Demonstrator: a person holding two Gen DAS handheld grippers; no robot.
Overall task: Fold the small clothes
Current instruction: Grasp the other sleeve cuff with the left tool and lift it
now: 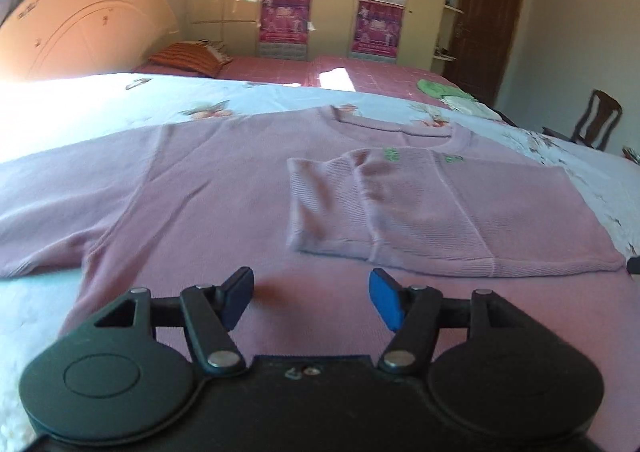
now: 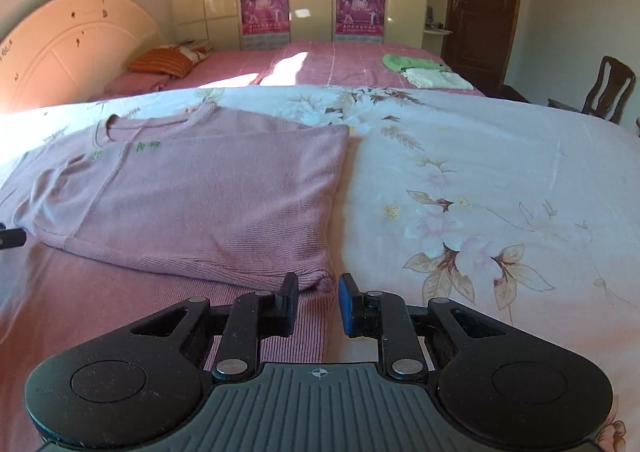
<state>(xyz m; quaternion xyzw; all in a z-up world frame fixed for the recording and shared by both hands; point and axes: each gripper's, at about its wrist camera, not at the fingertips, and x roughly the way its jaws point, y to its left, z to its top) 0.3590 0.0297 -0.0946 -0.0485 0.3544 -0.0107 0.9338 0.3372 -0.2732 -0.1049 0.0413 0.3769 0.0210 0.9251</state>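
Note:
A pink knit sweater [image 1: 208, 187] lies flat on the floral bedspread, collar away from me. Its right side with the sleeve [image 1: 432, 207] is folded inward over the body; the left sleeve [image 1: 44, 223] lies spread out. In the right wrist view the folded part [image 2: 208, 195] lies ahead and to the left. My left gripper [image 1: 311, 294] is open and empty, low over the sweater's lower middle. My right gripper [image 2: 319, 302] is open with a narrow gap, empty, at the sweater's lower right edge by the ribbed hem [image 2: 308, 336].
The floral bedspread [image 2: 480, 191] stretches to the right. Behind it is a pink checked bed [image 2: 340, 59] with an orange pillow [image 2: 164, 61] and folded green and white clothes [image 2: 424, 71]. A wooden chair [image 2: 608, 87] stands at the far right. A wardrobe fills the back wall.

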